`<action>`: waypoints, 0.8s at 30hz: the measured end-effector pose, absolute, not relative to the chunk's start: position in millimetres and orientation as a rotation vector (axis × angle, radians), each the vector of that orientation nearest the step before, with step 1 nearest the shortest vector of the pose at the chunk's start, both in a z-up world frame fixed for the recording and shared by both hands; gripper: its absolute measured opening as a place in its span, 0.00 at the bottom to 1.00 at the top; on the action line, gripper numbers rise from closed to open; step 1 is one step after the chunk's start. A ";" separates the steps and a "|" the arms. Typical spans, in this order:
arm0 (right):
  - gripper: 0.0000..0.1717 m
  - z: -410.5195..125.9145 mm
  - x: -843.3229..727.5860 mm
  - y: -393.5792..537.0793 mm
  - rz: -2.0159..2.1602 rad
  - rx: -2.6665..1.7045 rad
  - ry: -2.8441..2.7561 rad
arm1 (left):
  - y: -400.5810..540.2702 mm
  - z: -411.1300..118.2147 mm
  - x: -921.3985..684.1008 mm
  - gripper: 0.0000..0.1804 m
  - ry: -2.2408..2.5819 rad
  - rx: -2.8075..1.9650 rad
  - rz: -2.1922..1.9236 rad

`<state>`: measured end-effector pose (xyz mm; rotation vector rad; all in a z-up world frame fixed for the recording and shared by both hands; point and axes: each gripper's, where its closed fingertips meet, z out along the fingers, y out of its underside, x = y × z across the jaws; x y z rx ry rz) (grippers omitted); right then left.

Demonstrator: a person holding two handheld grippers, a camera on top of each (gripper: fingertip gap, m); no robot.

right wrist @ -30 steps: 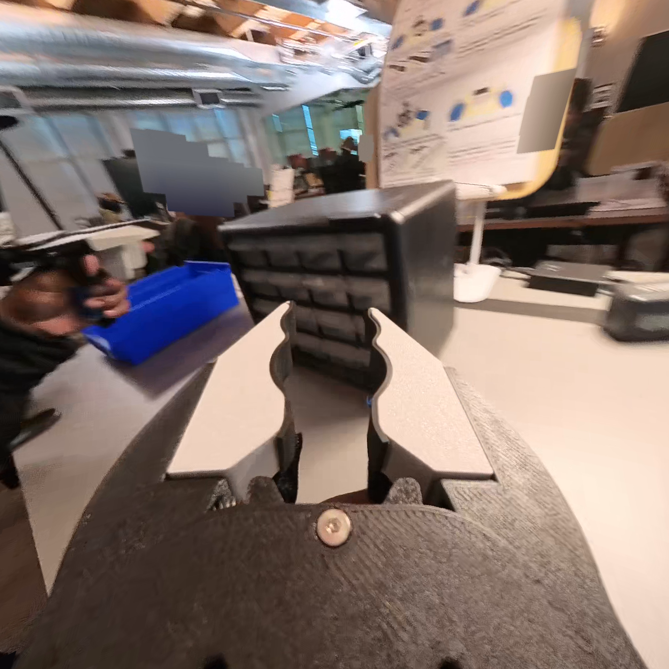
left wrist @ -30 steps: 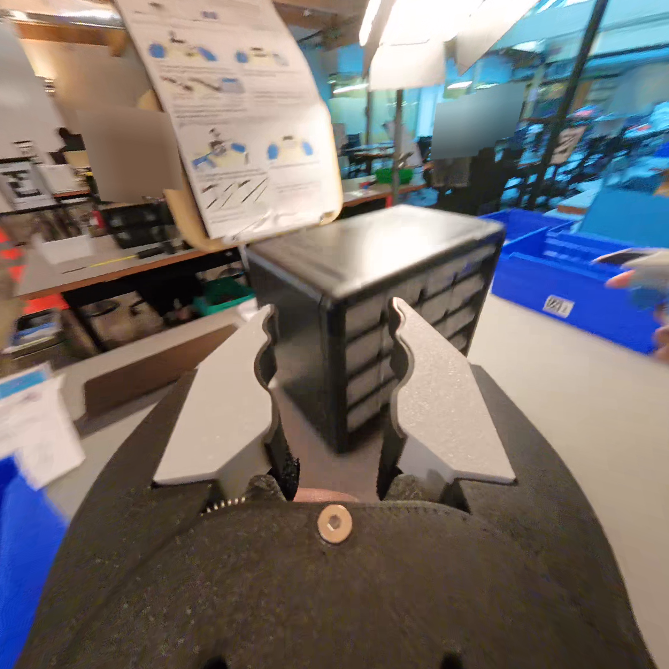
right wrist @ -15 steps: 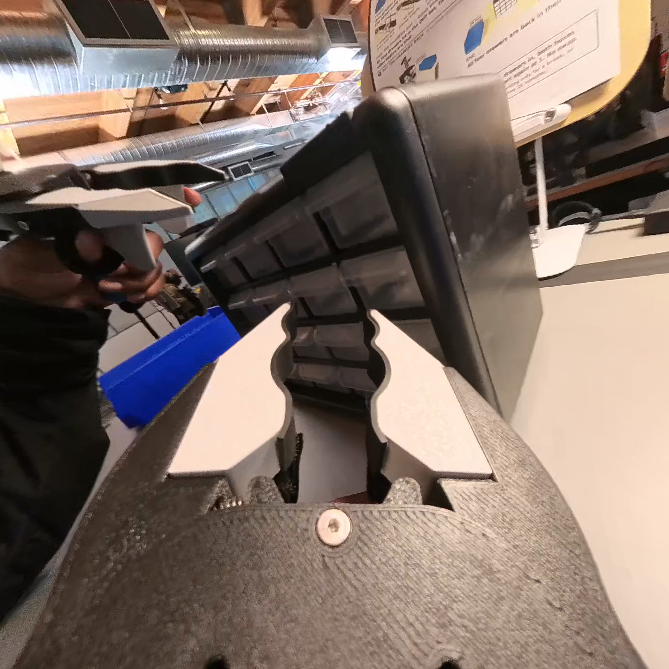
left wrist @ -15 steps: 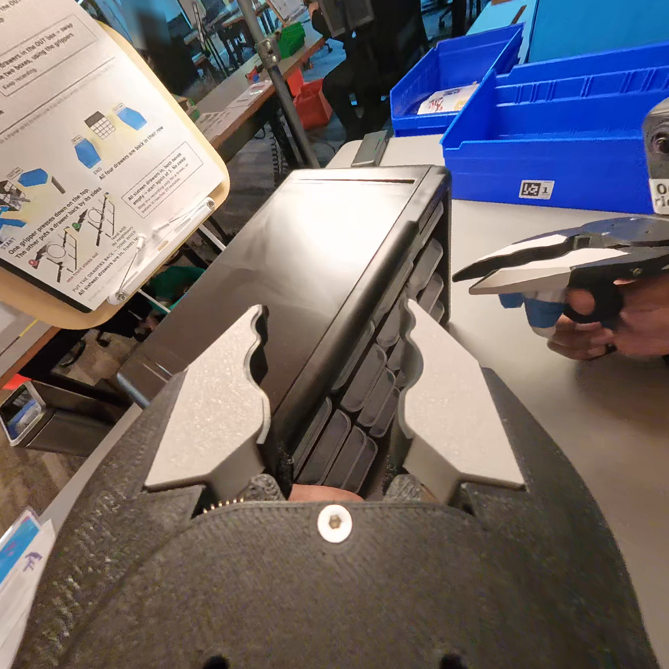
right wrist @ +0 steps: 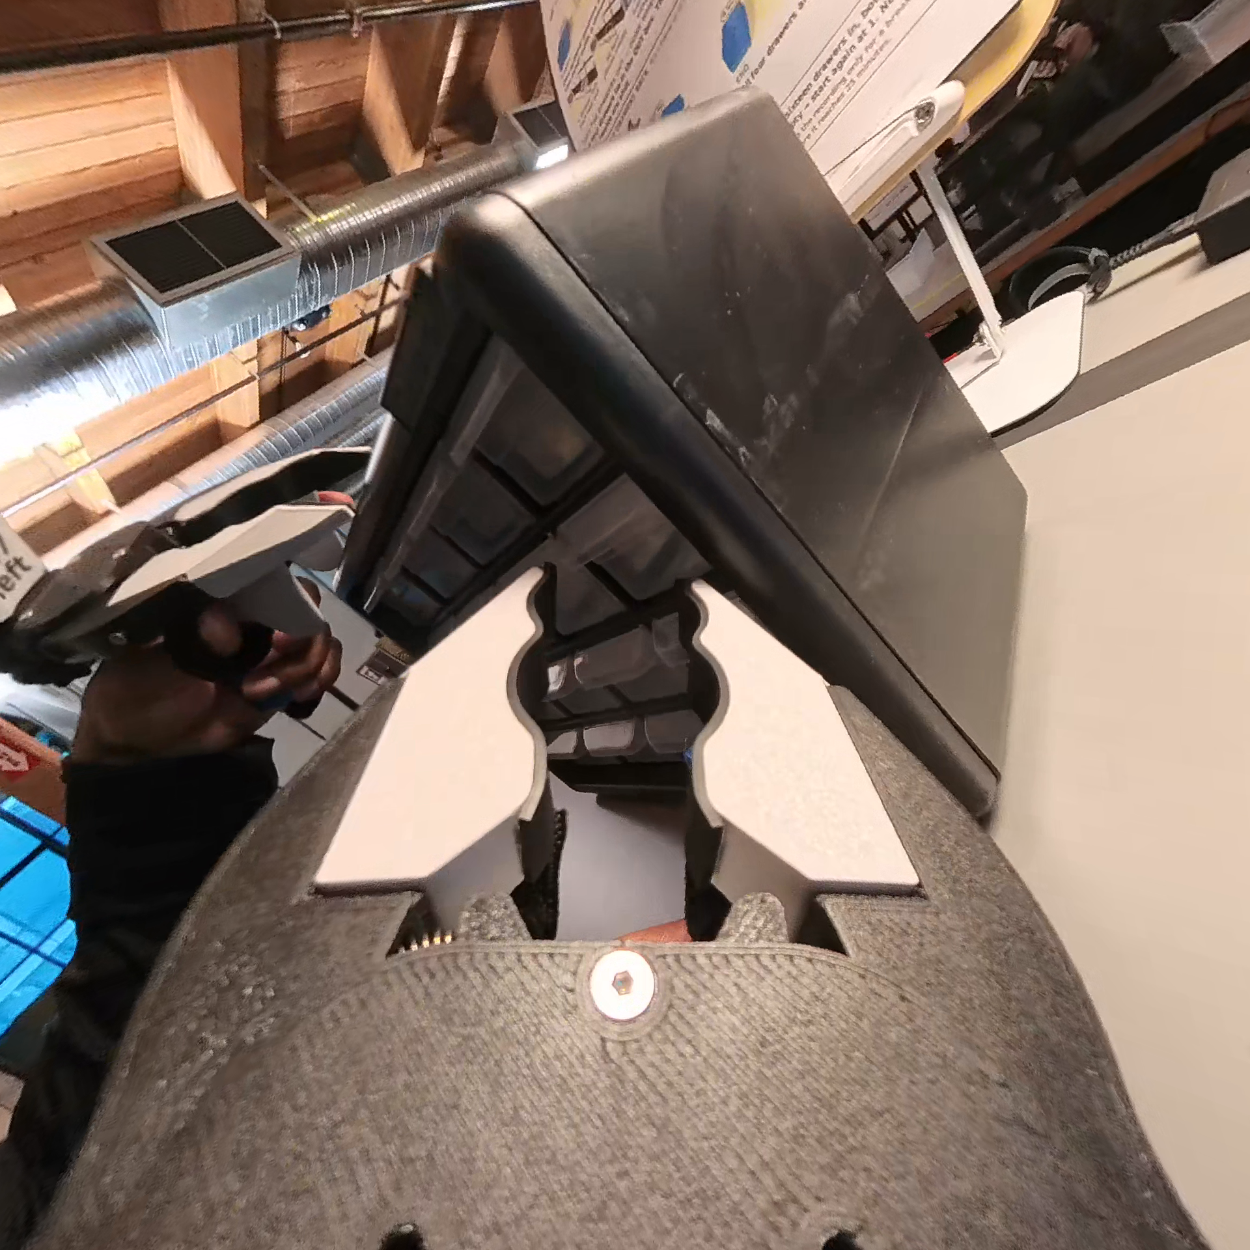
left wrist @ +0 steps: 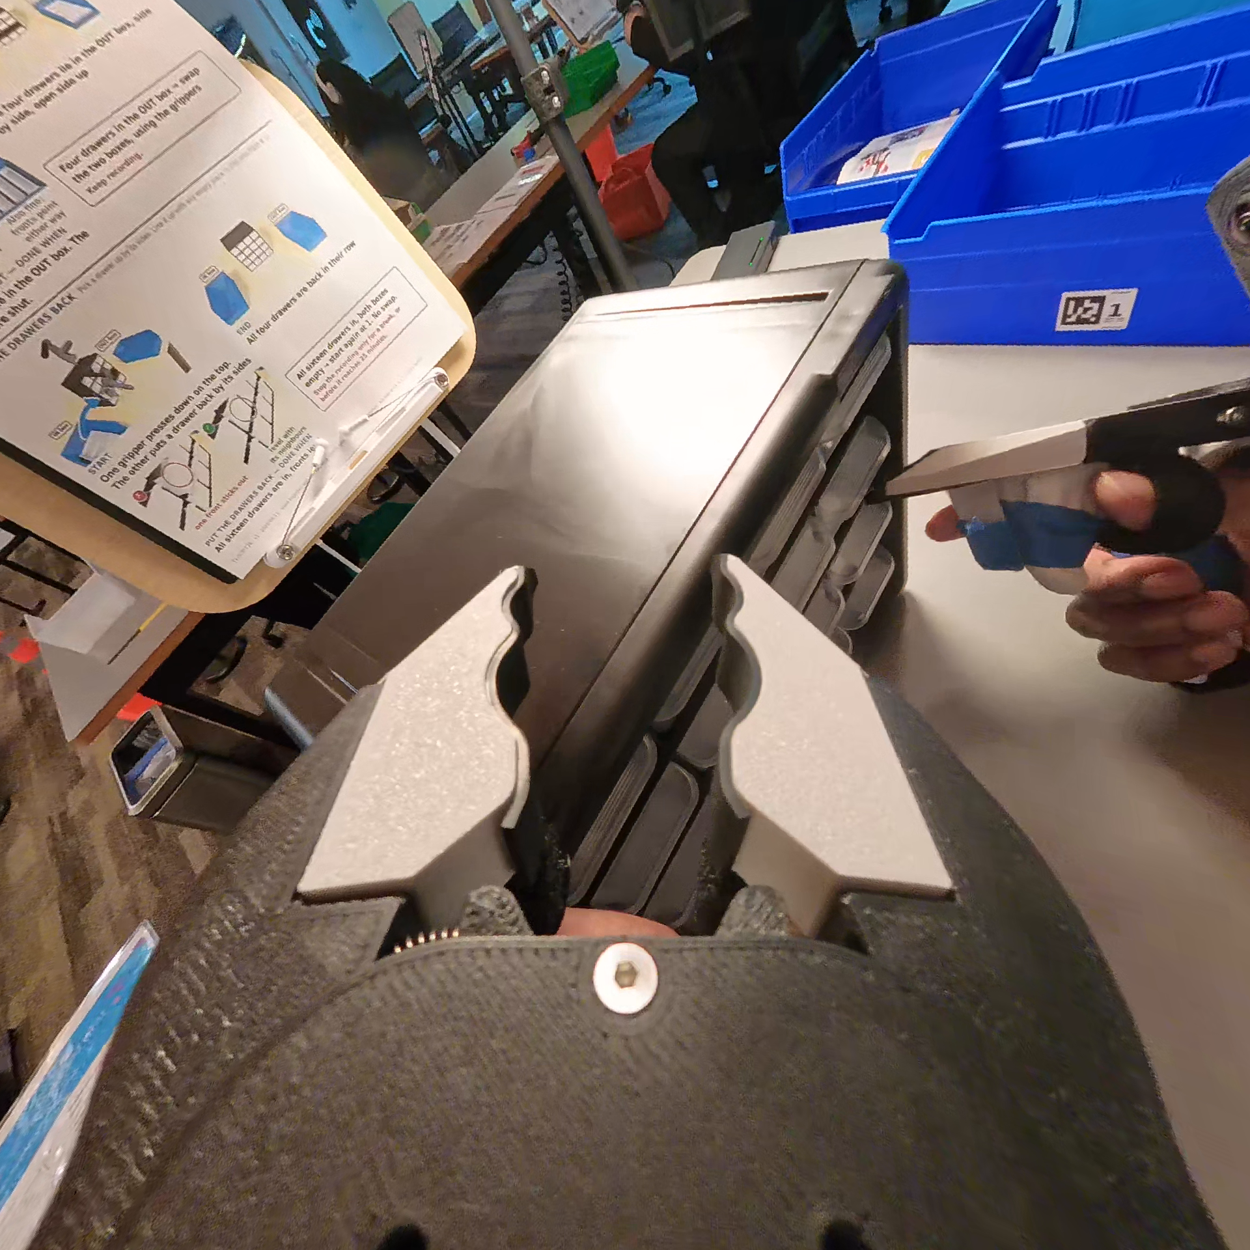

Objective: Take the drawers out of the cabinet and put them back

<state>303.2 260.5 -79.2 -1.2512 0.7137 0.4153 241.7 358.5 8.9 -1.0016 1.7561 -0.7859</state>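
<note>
- We see the black cabinet standing on the grey table, its glossy top turned toward the left wrist view and its grid of translucent drawers seen only edge-on there.
- The left gripper hovers over the cabinet's front top edge, its fingers apart with nothing between them; whether they touch the cabinet we cannot tell.
- The right gripper points at the drawer fronts from low down, fingers apart and gripping nothing. From the left view its tips reach the drawer column by the cabinet's right edge; contact is hard to judge.
- The lower drawers are hidden behind each gripper's fingers and body.
- Blue bins stand behind the cabinet, cut off by the frame; an instruction board stands to the left.
- Bare table lies open to the cabinet's right.
</note>
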 end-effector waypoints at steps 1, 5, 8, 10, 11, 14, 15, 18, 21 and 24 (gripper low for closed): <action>0.22 -79.1 304.6 262.1 0.424 -1.241 0.728 | 358.4 8.8 241.5 0.29 1.756 -1.000 -0.784; 0.20 -76.7 307.0 266.9 0.473 -1.179 0.780 | 358.5 8.6 241.5 0.29 1.756 -0.995 -0.776; 0.16 -75.2 308.9 269.2 0.491 -1.137 0.813 | 358.6 8.9 241.5 0.28 1.753 -0.996 -0.779; 0.09 -71.9 308.0 269.0 0.507 -1.105 0.808 | 358.8 9.0 241.7 0.28 1.750 -1.000 -0.779; 0.01 -69.2 305.9 268.2 0.511 -1.093 0.795 | 358.8 9.1 241.8 0.28 1.748 -1.000 -0.779; 0.03 -69.0 298.1 263.1 0.521 -1.078 0.796 | 358.9 9.2 241.9 0.29 1.745 -1.002 -0.778; 0.03 -68.7 293.6 260.0 0.538 -1.069 0.796 | 359.0 9.2 241.9 0.28 1.745 -1.002 -0.778; 0.03 -68.0 276.6 245.6 0.584 -1.036 0.795 | 359.2 9.2 241.6 0.28 1.746 -1.003 -0.775; 0.03 -67.8 252.9 225.7 0.630 -0.996 0.783 | 359.2 9.3 241.6 0.28 1.748 -1.000 -0.777; 0.02 -70.5 225.4 205.2 0.674 -0.968 0.765 | 359.3 9.5 241.4 0.27 1.748 -0.999 -0.780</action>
